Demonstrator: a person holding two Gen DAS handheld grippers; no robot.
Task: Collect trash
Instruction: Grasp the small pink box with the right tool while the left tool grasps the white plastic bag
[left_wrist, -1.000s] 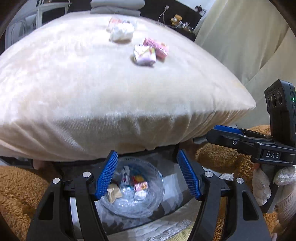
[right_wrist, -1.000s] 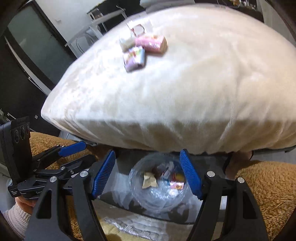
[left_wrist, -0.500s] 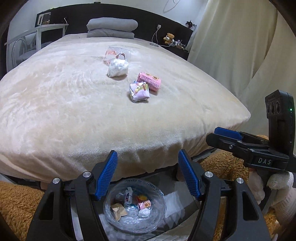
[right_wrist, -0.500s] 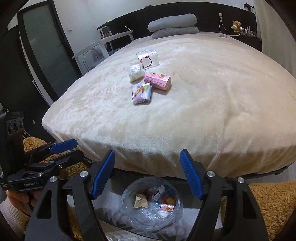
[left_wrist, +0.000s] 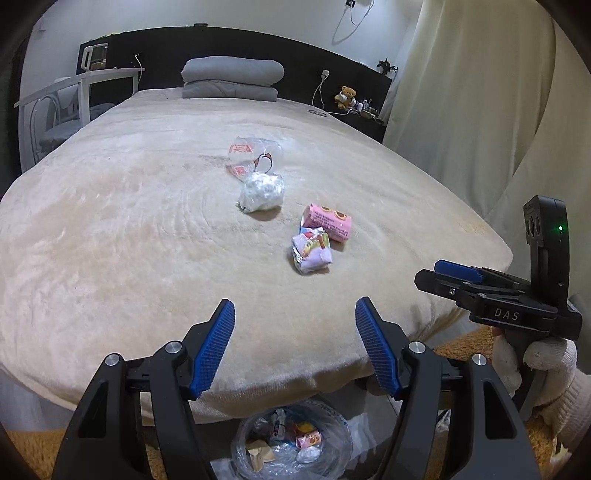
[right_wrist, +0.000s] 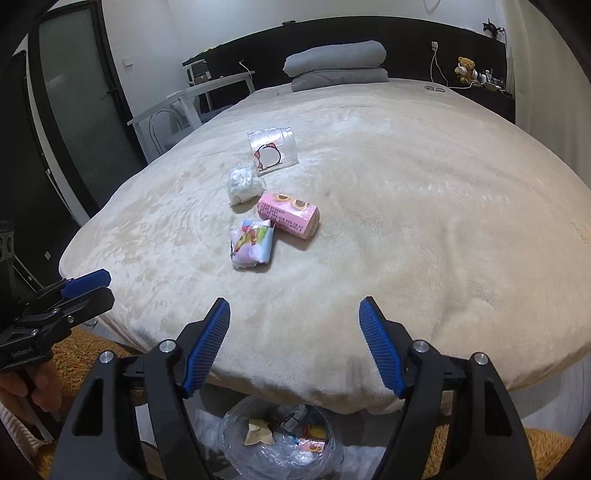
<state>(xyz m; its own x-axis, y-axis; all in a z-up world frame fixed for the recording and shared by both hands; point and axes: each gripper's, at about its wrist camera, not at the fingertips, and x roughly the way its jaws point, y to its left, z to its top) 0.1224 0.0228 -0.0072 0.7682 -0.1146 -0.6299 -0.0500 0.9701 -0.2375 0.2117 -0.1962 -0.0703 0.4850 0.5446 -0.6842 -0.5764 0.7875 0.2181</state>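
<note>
The job looks partly done, judging by how things lie: a round bin (left_wrist: 291, 448) lined with clear crinkly plastic stands on the floor just below the foot of the bed (left_wrist: 110, 240), and it already holds a few scraps, a tan crumpled paper, a small pink printed wrapper and some white bits. Four pieces of trash are left on the bed, lying close together near its middle. Nearest is a lilac packet (left_wrist: 311, 250) with bright cartoon print, a soft squashed pillow shape with glossy film. Touching or just beside it is a pink roll (left_wrist: 327, 222), a short cylinder in printed paper or film lying on its side. Further up is a white wad (left_wrist: 261, 192), crumpled and lumpy like tissue or thin plastic, and beyond that a clear bag (left_wrist: 254, 155), flat, see-through, with a red cartoon drawing and red labels. The bed cover is a cream plush fabric with a short nap that shows swirls; it would give under a press. A folded grey blanket lies at the head end. The left gripper (left_wrist: 295, 350) has its fingers (left_wrist: 212, 350) spread with nothing between them, over the foot edge of the bed. The right gripper (right_wrist: 295, 350) is the same, its fingers (right_wrist: 380, 350) apart and empty, well short of the packet. The blue pads are ribbed rubber, which should bite well on slick film.
</note>
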